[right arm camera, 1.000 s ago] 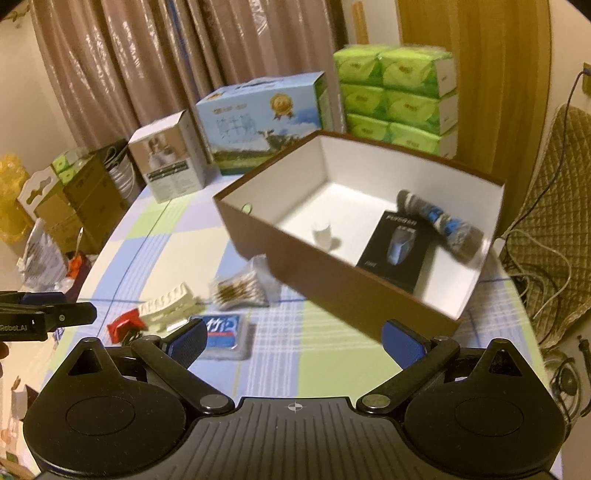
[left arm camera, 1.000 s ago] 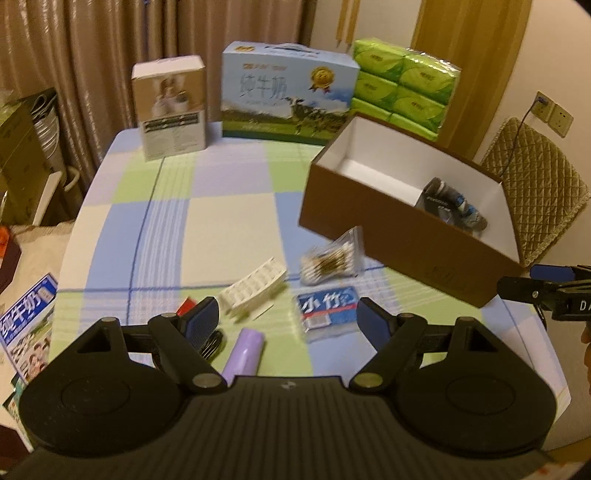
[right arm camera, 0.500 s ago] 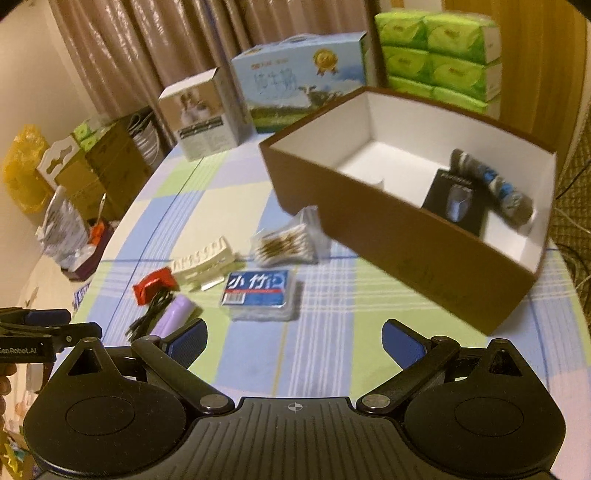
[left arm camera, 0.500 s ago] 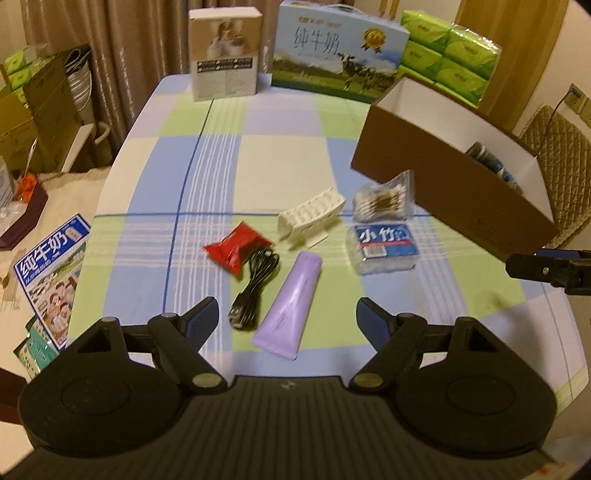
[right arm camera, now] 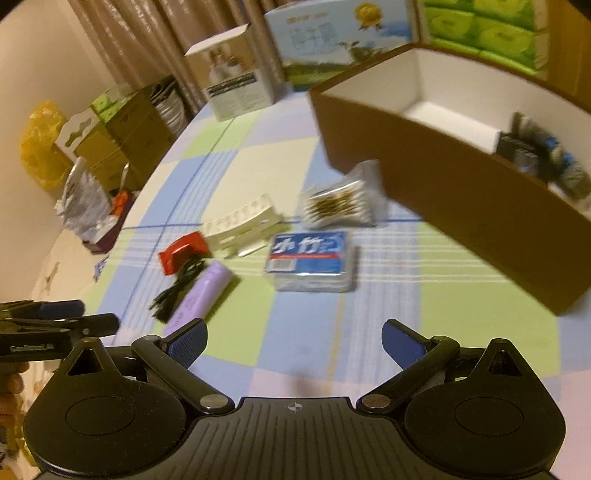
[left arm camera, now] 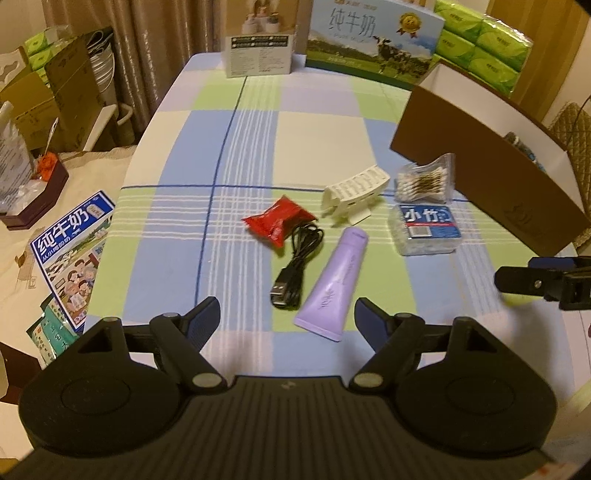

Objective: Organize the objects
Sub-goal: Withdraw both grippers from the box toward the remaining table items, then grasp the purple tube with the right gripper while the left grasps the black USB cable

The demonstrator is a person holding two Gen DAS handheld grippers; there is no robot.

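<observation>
So from my left tool (left arm camera: 287, 314) the tube (left arm camera: 334, 284) lies right ahead on the surface (left arm camera: 177, 206), the cable (left arm camera: 295, 266) touching its left side and the snack packet (left arm camera: 279, 219) just past the cable. Further out sits the ridged plastic rack (left arm camera: 354, 190), and right of it the cotton swab bag (left arm camera: 424, 181) behind the tissue pack (left arm camera: 424, 229). The open box (left arm camera: 491, 173) is off to the far right, my right tool (left arm camera: 517, 273) in front of it. Two cartons (left arm camera: 373, 33) stand along the far edge.
</observation>
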